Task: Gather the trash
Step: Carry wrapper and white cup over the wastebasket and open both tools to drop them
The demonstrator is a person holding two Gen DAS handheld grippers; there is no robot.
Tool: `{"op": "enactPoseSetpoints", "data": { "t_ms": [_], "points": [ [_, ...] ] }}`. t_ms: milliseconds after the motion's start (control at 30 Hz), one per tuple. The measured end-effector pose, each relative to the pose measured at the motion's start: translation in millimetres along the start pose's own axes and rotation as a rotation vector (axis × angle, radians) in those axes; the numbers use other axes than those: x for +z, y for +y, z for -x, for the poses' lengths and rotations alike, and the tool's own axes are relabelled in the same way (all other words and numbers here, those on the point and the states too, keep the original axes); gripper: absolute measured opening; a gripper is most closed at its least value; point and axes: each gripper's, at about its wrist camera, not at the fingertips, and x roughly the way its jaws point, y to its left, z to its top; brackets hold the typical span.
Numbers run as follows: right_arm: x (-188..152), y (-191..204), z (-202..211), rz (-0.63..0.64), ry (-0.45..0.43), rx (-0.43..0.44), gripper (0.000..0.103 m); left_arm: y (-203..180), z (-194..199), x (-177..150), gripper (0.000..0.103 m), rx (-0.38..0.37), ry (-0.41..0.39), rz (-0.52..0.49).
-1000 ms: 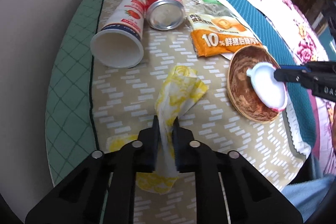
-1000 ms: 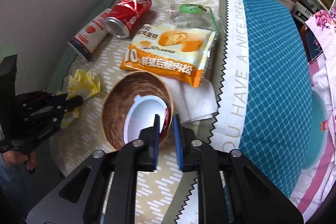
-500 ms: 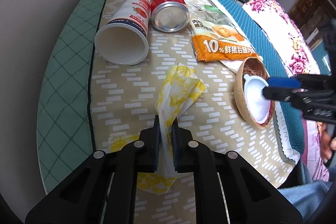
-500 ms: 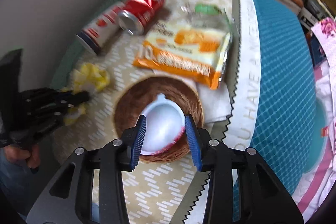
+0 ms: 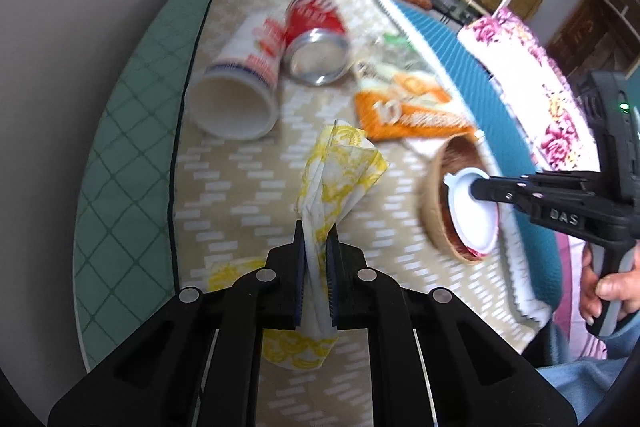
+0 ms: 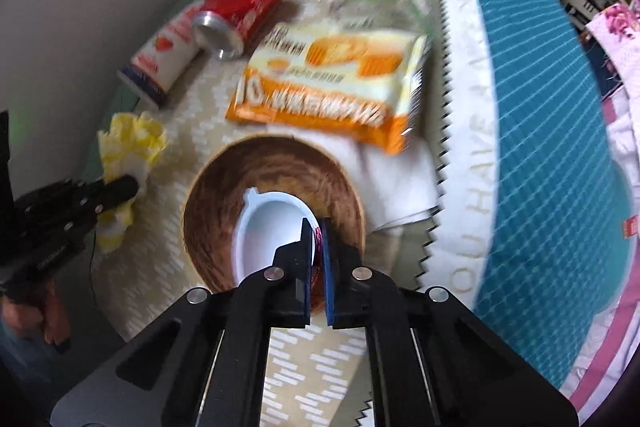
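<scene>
A: What have the claws got?
B: The left gripper (image 5: 316, 255) pinches a crumpled yellow-and-white paper napkin (image 5: 340, 179) above the patterned tablecloth (image 5: 240, 195). The right gripper (image 6: 317, 255) has just closed on the rim of a white plastic lid (image 6: 268, 231).
A: Where's that lid?
B: Inside the round brown woven basket (image 6: 224, 203).
</scene>
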Motion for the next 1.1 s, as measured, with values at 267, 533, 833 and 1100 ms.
{"op": "enactPoseSetpoints", "data": {
  "t_ms": [267,533,833,1100],
  "points": [
    [-1.2,-25.3,51.5,-0.055,-0.122,0.038,0.005,-38.5,26.2,22.4,0.01,-0.047,-0.06,-0.051],
    [-10.2,-81.5,94.1,-0.183,-0.248,0.025,0.005,-108.8,24.4,53.0,0.01,-0.118,-0.077,-0.143],
    [-48.2,-189.6,144.5,-0.364,-0.365,-0.085,0.005,-222.7,-21.6,81.5,0.01,-0.19,-0.04,-0.297],
    [-84.1,-262.6,160.3,-0.477,-0.411,-0.141,0.005,-318.6,-70.4,85.4,0.01,-0.215,0.018,-0.427]
  ]
}}
